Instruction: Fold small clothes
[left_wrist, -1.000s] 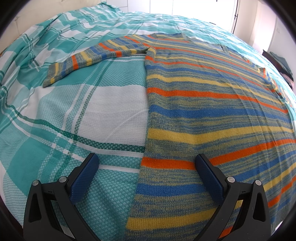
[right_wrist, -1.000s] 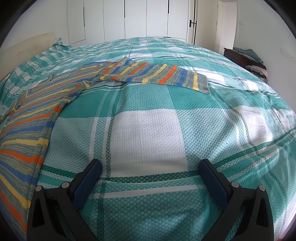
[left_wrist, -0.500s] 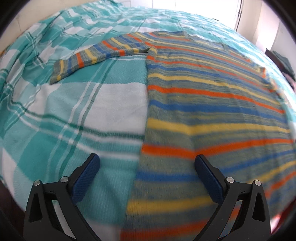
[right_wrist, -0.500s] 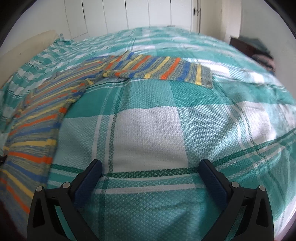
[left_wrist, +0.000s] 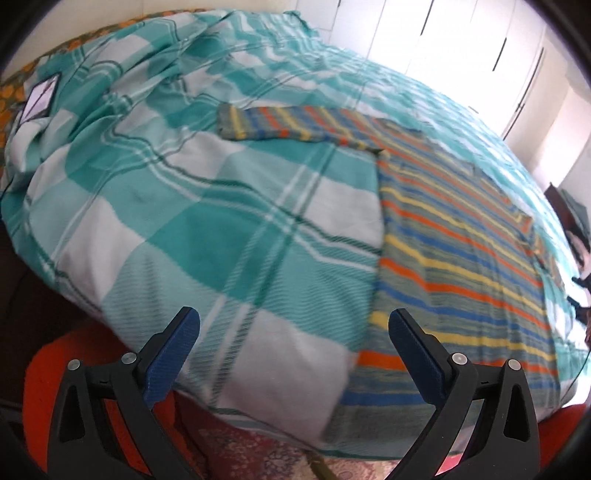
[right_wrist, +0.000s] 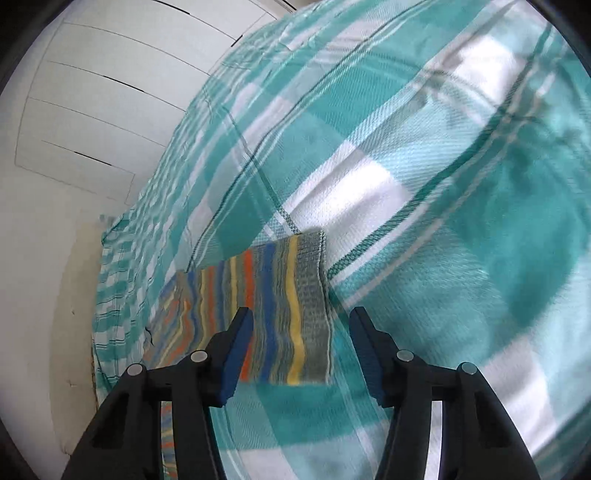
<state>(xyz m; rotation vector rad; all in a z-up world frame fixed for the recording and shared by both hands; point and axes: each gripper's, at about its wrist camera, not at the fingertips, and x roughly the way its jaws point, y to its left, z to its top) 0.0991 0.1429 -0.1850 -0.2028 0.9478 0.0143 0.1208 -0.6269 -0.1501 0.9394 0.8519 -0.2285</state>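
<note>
A striped knit sweater (left_wrist: 454, 236) in grey, blue, orange and yellow lies flat on the bed, its left sleeve (left_wrist: 273, 123) stretched out to the left. My left gripper (left_wrist: 291, 328) is open and empty, hovering off the bed's near edge, left of the sweater's hem. In the right wrist view the other sleeve's cuff (right_wrist: 295, 306) lies flat on the bedspread. My right gripper (right_wrist: 301, 321) is open and hangs just above that cuff, one finger on each side, not gripping it.
The bed carries a teal and white checked bedspread (left_wrist: 192, 206). A red patterned rug (left_wrist: 258, 458) lies below the bed's edge. White wardrobe doors (right_wrist: 92, 96) stand behind the bed. A small white card (left_wrist: 38, 99) lies at the far left.
My left gripper has pulled back and left, off the bed edge. My right gripper has swung forward and rolled, coming over the far sleeve's cuff and narrowing its opening.
</note>
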